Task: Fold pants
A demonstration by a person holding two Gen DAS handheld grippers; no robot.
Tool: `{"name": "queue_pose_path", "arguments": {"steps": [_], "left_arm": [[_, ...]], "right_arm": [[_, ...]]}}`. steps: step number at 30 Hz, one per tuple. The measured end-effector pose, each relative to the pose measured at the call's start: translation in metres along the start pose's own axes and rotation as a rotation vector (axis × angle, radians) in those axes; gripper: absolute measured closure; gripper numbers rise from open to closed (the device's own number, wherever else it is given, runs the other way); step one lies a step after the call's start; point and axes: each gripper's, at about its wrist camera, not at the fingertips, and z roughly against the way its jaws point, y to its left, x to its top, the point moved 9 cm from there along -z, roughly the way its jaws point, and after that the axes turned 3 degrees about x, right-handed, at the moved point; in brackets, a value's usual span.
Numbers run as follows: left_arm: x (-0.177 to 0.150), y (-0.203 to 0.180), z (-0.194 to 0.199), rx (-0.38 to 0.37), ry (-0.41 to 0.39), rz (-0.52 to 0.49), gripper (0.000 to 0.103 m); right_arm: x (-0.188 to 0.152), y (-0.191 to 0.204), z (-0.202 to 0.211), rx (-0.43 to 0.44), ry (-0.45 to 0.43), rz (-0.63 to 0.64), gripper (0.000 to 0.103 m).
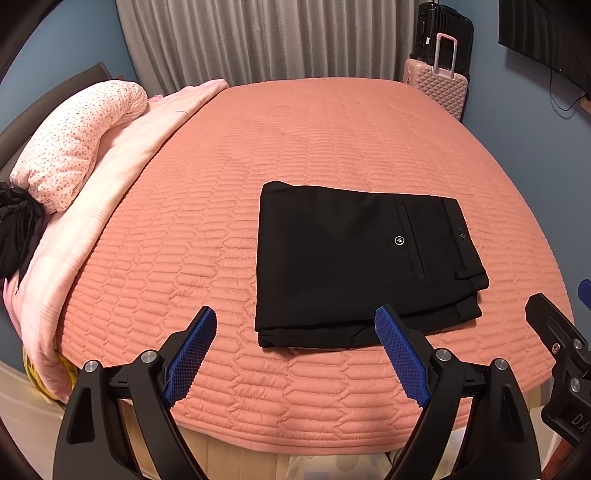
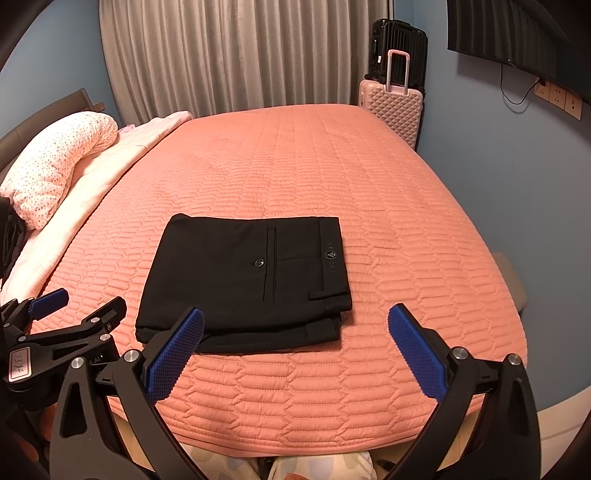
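Note:
Black pants lie folded into a compact rectangle on the salmon quilted bed, back pocket with button facing up, waistband to the right. They also show in the right wrist view. My left gripper is open and empty, held above the bed's near edge just in front of the pants. My right gripper is open and empty, also just in front of the pants. The right gripper shows at the edge of the left wrist view; the left gripper shows at the left of the right wrist view.
A dotted pink pillow and a folded pale pink blanket lie along the bed's left side. A dark cloth sits by the pillow. A pink suitcase and a black suitcase stand behind the bed by the grey curtain.

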Motion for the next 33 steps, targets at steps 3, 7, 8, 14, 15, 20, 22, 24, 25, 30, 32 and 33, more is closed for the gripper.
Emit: {"name": "queue_pose_path", "arguments": {"steps": [3,7,8,14,15,20,22,24,25,30,32,33], "left_arm": [[-0.001,0.000,-0.002,0.001,0.003,-0.004,0.017],[-0.006,0.001,-0.015,0.018,0.026,-0.011,0.017],[-0.008,0.000,-0.020,0.022,0.035,-0.015,0.017],[-0.016,0.002,-0.049,0.036,0.087,-0.025,0.017],[-0.017,0.001,-0.054,0.038,0.094,-0.026,0.017],[-0.021,-0.003,-0.080,0.039,0.133,-0.038,0.017],[-0.022,-0.004,-0.088,0.041,0.145,-0.041,0.017],[-0.024,-0.005,-0.098,0.040,0.157,-0.041,0.017],[-0.026,-0.005,-0.103,0.040,0.168,-0.042,0.017],[-0.029,-0.004,-0.122,0.051,0.198,-0.048,0.017],[-0.030,-0.005,-0.126,0.053,0.205,-0.048,0.017],[-0.030,-0.005,-0.128,0.055,0.210,-0.048,0.017]], "right_arm": [[-0.001,0.000,-0.001,-0.005,0.000,0.000,0.005],[-0.005,-0.002,-0.011,-0.038,-0.005,0.019,0.005],[-0.006,-0.003,-0.015,-0.044,0.003,0.021,0.005],[-0.014,-0.008,-0.033,-0.045,0.040,0.004,0.005],[-0.014,-0.009,-0.035,-0.048,0.044,0.006,0.005],[-0.020,-0.014,-0.051,-0.060,0.072,-0.004,0.005],[-0.021,-0.013,-0.056,-0.061,0.081,-0.008,0.005],[-0.022,-0.013,-0.060,-0.064,0.085,-0.003,0.005],[-0.022,-0.012,-0.063,-0.065,0.088,0.001,0.005],[-0.019,-0.011,-0.081,-0.064,0.104,0.011,0.005],[-0.015,-0.012,-0.084,-0.062,0.100,-0.002,0.005],[-0.014,-0.013,-0.085,-0.063,0.099,-0.003,0.005]]}}
